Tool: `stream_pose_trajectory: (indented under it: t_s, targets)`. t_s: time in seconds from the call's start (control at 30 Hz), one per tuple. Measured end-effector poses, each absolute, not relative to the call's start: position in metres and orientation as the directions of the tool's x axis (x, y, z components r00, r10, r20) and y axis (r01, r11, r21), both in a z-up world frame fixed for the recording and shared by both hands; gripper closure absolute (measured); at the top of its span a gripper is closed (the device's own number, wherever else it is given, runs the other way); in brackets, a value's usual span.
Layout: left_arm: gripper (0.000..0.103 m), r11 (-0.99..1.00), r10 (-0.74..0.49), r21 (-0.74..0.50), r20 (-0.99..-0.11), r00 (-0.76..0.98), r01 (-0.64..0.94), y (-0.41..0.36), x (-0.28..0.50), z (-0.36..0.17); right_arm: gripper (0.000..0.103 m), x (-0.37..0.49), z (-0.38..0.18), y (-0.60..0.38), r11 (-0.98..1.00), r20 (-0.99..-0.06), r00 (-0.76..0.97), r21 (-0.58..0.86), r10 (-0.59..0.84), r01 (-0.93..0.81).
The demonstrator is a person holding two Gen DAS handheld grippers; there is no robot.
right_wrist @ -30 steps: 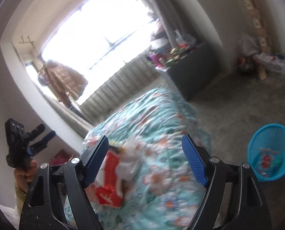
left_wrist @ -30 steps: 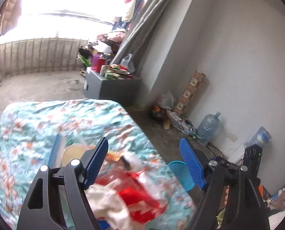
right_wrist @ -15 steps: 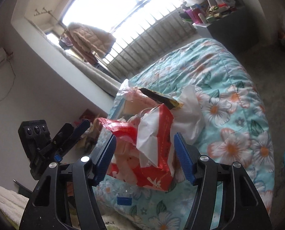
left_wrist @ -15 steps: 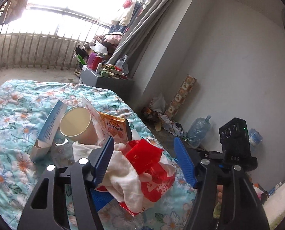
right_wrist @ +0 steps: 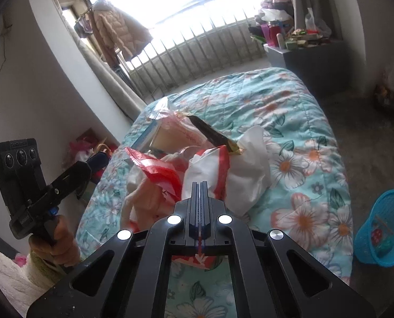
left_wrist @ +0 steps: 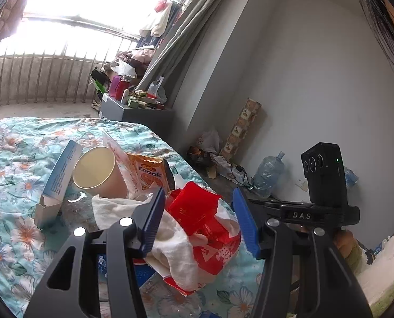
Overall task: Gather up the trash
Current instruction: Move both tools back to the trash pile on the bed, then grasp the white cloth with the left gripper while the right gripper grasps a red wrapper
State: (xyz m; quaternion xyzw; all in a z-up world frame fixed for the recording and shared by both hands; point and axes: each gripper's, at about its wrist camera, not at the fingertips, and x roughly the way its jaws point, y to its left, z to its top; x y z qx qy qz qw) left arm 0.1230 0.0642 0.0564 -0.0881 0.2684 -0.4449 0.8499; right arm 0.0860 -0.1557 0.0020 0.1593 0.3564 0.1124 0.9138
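Note:
A heap of trash lies on the floral bedspread (left_wrist: 9,143): a red and white plastic bag (left_wrist: 210,241), white tissue (left_wrist: 175,241), a paper cup (left_wrist: 96,172) on its side, an orange snack packet (left_wrist: 152,175) and a small blue and white box (left_wrist: 59,182). My left gripper (left_wrist: 199,225) is open, its jaws on either side of the red bag. My right gripper (right_wrist: 202,193) is shut on the edge of the red and white bag (right_wrist: 210,169). The blue trash basket (right_wrist: 385,228) stands on the floor right of the bed.
A grey cabinet (left_wrist: 133,111) loaded with bottles stands past the bed by the curtain. A water jug (left_wrist: 268,172), a tall carton and bags lie along the wall. The balcony railing (right_wrist: 197,50) is behind the bed.
Both grippers came down onto the trash heap. My right gripper went from open around the red and white bag to shut on it. My left gripper stayed open.

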Motion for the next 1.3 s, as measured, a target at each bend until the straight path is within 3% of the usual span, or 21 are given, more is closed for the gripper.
stream_pose_trajectory:
  t_s: [0.2,0.33,0.43,0.57,0.83,1.0,1.13,1.3]
  targets:
    - [0.051,0.587,-0.805,-0.387,-0.373,0.461,0.711,0.062,0.12,0.057,0.097,0.077,0.001,-0.18,0.878,-0.582,0.722,0.473,0.373,-0.073]
    - [0.051,0.583,-0.806,-0.379,-0.384,0.452,0.719,0.057,0.12,0.06,0.074,0.074,-0.004,-0.197,0.84,-0.555,0.735,0.541,0.39,-0.038]
    - [0.051,0.599,-0.788,-0.329,-0.407,0.462,0.73,0.047,0.12,0.066,0.065,0.074,-0.007,-0.202,0.83,-0.549,0.738,0.558,0.392,-0.026]
    - [0.046,0.594,-0.77,-0.242,-0.447,0.455,0.767,0.031,0.128,0.069,0.063,0.071,-0.008,-0.203,0.827,-0.544,0.735,0.561,0.404,-0.04]
    - [0.045,0.515,-0.727,-0.084,-0.57,0.382,0.853,0.012,0.156,0.048,0.061,0.063,-0.01,-0.215,0.806,-0.52,0.745,0.591,0.419,-0.04]
    - [0.045,0.549,-0.719,-0.155,-0.589,0.37,0.821,0.023,0.17,0.04,0.061,0.062,-0.012,-0.213,0.811,-0.526,0.741,0.584,0.418,-0.043]
    - [0.045,0.568,-0.741,-0.212,-0.554,0.381,0.796,0.048,0.153,0.043,0.061,0.055,0.006,-0.2,0.808,-0.457,0.76,0.571,0.462,-0.148]
    - [0.045,0.659,-0.675,-0.194,-0.578,0.458,0.727,0.057,0.132,0.031,0.061,0.075,0.031,-0.169,0.843,-0.47,0.739,0.478,0.483,-0.247]
